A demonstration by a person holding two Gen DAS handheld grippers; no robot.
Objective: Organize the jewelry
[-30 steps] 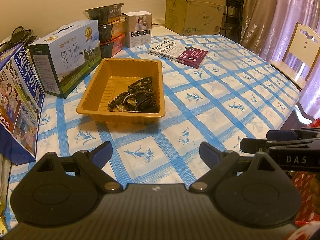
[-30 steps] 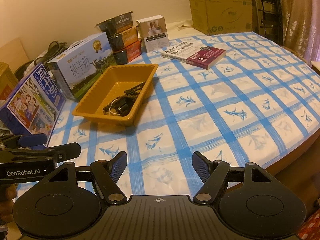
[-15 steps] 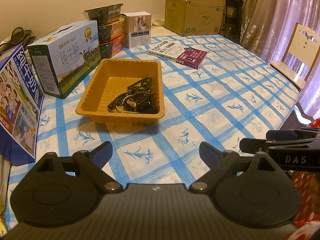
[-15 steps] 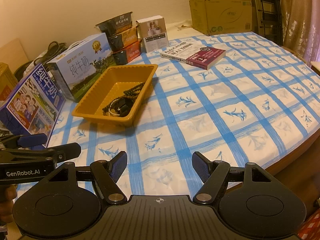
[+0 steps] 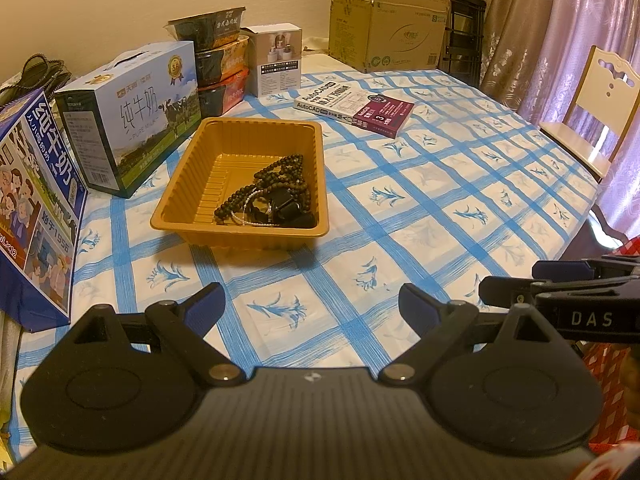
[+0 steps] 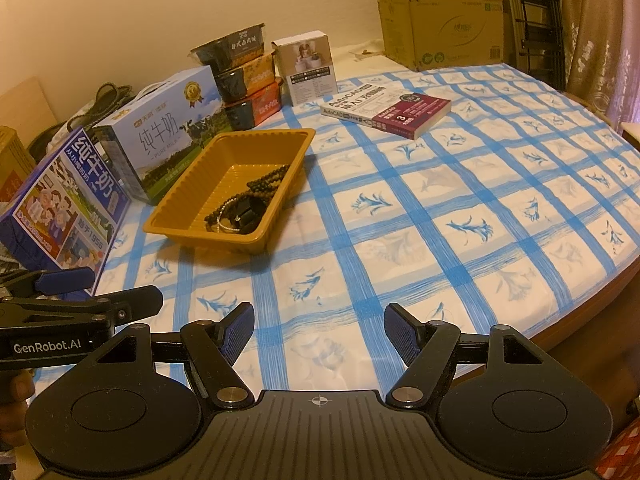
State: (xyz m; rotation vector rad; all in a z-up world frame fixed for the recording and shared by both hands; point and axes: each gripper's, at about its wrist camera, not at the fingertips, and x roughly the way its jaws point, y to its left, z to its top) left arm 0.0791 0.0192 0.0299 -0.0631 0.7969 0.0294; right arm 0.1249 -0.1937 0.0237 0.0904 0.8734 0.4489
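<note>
An orange plastic tray (image 5: 240, 142) stands on the blue-checked tablecloth, also in the right wrist view (image 6: 236, 160). In its near right corner lies a heap of dark bead strings (image 5: 276, 192) with a black chunky piece and a thin pale chain; the heap also shows in the right wrist view (image 6: 248, 200). My left gripper (image 5: 312, 304) is open and empty, above the cloth in front of the tray. My right gripper (image 6: 319, 330) is open and empty, to the right of the left one, near the table's front edge.
Two milk cartons (image 5: 128, 116) stand left of the tray. Stacked food tubs (image 5: 216, 64) and a small white box (image 5: 276, 60) stand behind it. A book (image 5: 354, 108) lies at the back right, a cardboard box (image 5: 384, 16) beyond. A chair (image 5: 592, 104) stands at the right.
Both grippers have drifted slightly; the views shift a little. The tray and beads have not moved. Both grippers stay open.
</note>
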